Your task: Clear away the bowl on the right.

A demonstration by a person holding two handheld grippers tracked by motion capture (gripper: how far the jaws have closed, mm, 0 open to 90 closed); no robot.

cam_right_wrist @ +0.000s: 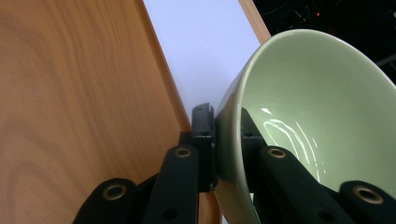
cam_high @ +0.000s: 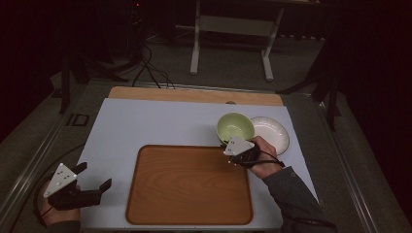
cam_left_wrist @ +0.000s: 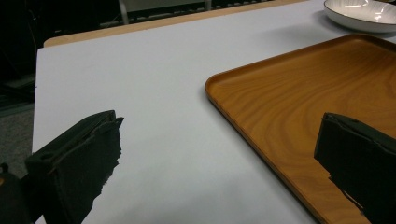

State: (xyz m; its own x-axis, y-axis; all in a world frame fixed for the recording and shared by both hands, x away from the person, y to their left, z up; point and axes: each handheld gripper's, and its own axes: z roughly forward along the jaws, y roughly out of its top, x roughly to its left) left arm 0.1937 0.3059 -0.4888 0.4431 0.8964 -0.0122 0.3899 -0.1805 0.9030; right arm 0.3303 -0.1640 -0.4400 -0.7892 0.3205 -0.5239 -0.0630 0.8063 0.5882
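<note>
Our right hand-held gripper (cam_high: 228, 144) is clamped on the near rim of the green bowl (cam_high: 235, 127), one jaw inside and one outside, and we hold it tilted just past the far right corner of the wooden tray (cam_high: 189, 184), beside the white plate (cam_high: 273, 133). Our left hand-held gripper (cam_high: 94, 177) sits wide open and empty at the near left of the white surface (cam_high: 145, 124), just left of the tray.

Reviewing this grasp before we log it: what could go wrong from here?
1. The right tool pinches only the rim of the pale green glazed bowl; the smooth wall could slip or swing.
2. The bowl sits close to the white round plate and the brown wooden tray; it may clip either.
</note>
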